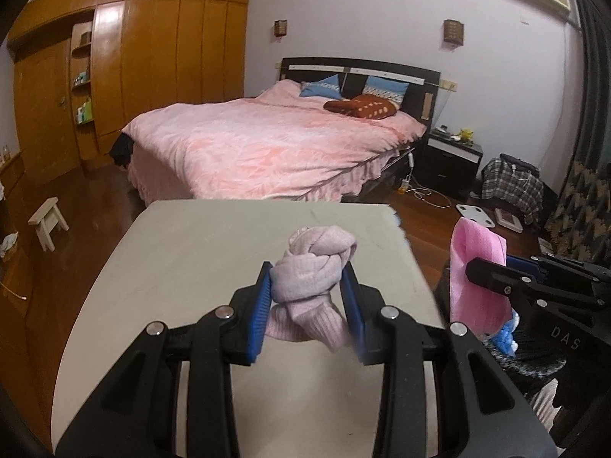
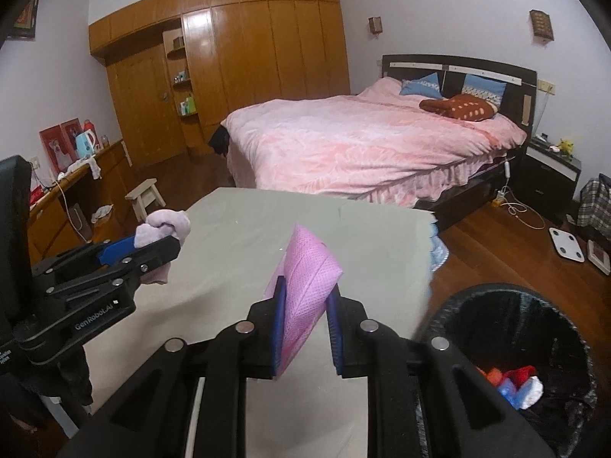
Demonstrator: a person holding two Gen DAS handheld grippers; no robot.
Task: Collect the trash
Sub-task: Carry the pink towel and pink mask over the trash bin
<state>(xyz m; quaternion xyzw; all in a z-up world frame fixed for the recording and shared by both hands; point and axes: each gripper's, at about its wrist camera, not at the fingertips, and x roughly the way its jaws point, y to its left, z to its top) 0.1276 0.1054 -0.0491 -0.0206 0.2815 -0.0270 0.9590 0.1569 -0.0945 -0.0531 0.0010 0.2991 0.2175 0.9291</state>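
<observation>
The table (image 2: 290, 225) stands before the bed (image 2: 366, 149), with the bin (image 2: 534, 305) at its right.

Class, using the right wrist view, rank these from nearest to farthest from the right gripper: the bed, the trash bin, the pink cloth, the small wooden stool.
1. pink cloth, clamped between the right gripper's fingers.
2. trash bin, low on the right, beside the table.
3. small wooden stool, on the floor beyond the table's left side.
4. bed, across the room at the back.
</observation>
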